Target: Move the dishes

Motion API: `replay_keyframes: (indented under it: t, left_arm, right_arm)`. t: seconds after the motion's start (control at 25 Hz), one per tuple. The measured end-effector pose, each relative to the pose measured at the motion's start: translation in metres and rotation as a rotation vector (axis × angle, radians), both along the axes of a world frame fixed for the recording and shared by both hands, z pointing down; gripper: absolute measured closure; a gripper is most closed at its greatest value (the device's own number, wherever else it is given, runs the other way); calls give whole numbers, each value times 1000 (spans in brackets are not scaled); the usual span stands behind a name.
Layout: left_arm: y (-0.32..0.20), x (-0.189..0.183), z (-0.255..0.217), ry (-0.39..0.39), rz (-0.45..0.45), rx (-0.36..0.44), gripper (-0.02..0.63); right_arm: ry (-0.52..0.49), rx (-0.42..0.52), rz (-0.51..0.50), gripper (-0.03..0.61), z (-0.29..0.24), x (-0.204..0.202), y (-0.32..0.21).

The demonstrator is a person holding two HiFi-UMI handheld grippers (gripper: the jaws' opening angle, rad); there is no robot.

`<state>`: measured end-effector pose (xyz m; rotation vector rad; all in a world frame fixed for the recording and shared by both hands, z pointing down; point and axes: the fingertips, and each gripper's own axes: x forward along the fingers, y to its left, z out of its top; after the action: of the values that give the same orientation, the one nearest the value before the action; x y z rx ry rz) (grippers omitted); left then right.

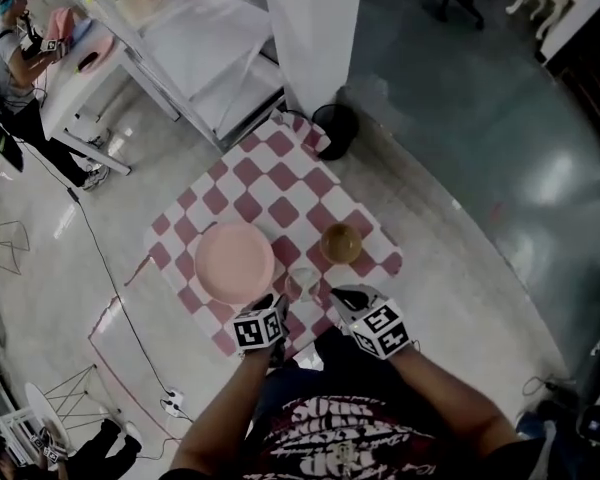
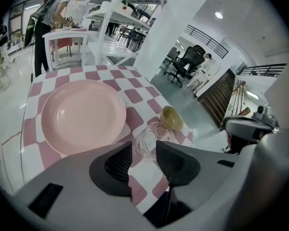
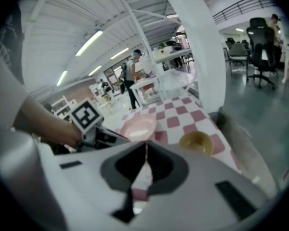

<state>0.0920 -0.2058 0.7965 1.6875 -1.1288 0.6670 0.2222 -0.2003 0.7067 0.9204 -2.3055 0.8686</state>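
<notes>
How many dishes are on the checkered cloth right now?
3: a pink plate on the left, a clear glass dish in the middle at the near edge, and a yellow bowl on the right. None seems hidden.

Glossy smooth pink plate (image 2: 82, 114), clear glass cup (image 2: 147, 141), matt checked cloth (image 2: 135, 95), shiny polished floor (image 1: 480, 138)

Left claw (image 2: 143, 146) parted (right claw (image 3: 146, 144) closed)

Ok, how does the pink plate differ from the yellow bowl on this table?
The pink plate is wide and shallow; the yellow bowl is much smaller and deeper. In the head view the plate lies left of the bowl, with a gap between them. Both sit upright and empty on the checked cloth.
</notes>
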Motion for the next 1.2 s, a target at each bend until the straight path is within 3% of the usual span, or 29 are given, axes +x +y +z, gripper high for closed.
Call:
replay_keyframes:
  t: [0.2,0.36,0.52,0.6,0.76,0.92,1.2]
  left_arm:
    - [-13,9,38,-100,16,-67,425]
    - [-17,17,63,-111,19,-139,425]
    - [-8,22,69,-191,124,-217,554]
    - [-5,23,62,-217,182,-216,568]
    - [-17,11,32,-188,164,-148,569]
    - [-34,-27,9,-191,115,-118,569]
    - [-64,-153,19,-304,-53,-115,566]
  right_arm:
    - [-4,-26,42,543,5,32,-2]
    - [-2,-34,67,543,6,48,-2]
    - [2,-45,85,543,5,50,1]
    - [8,-49,80,543,4,46,4]
    - [4,-45,71,543,-3,28,8]
    - [-3,-38,63,543,-5,0,7]
    - [1,-39,41,543,-8,-48,16]
